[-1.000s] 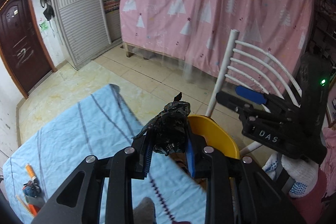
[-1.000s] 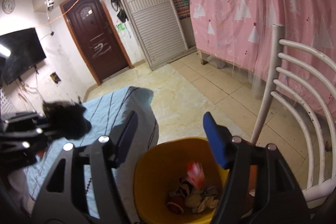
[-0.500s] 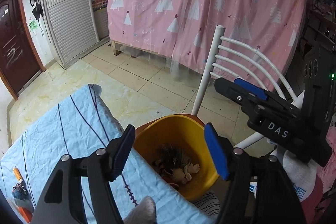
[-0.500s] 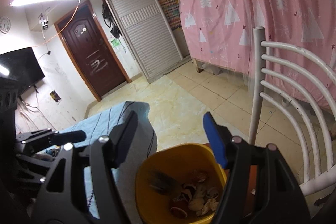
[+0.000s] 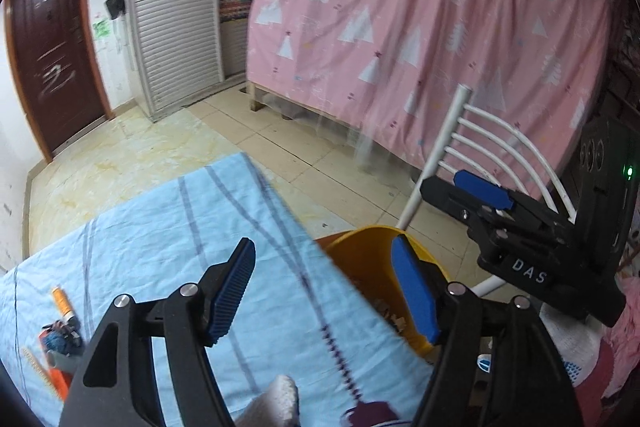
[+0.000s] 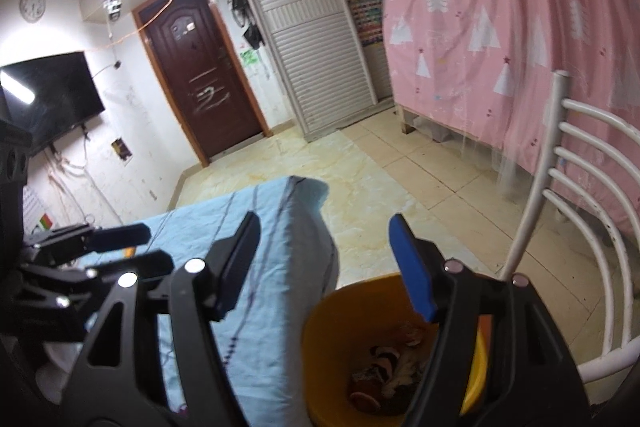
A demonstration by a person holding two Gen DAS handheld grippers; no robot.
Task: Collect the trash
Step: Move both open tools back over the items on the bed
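Tongs first: left gripper (image 5: 324,291) spread wide, nothing between the blue pads; its jaws have just been opening. Right gripper (image 6: 324,263) also spread, nothing pinched, jaws just opened a little further. From the left wrist view the right gripper (image 5: 516,223) shows side-on at the right edge, only one blue pad visible, held by a white knit glove (image 5: 568,351) that is mostly cut off. From the right wrist view the left gripper (image 6: 92,247) sits at the left edge, dark and blurred.

Below and between the tongs stands a yellow bin (image 6: 336,315), upright, mouth facing up, just beside the edge of the table. Trash (image 6: 384,375) lies in the bottom: brownish and pale scraps, too blurred to name singly, no clear long axis. The right gripper's arm hides the right part of the bin. In the left wrist view the bin (image 5: 360,259) is half hidden behind the cloth edge and a blue pad; only a few scraps show.

Table under a light blue striped cloth (image 5: 168,239). At its near left corner a small heap: an orange tube (image 5: 62,303) lying with its long axis running away from the camera, plus bluish and orange bits, cut off by the frame and hard to make out.

White chair back (image 6: 576,183) just right of the bin, partly cut off. Pink curtain (image 5: 420,27) behind it.
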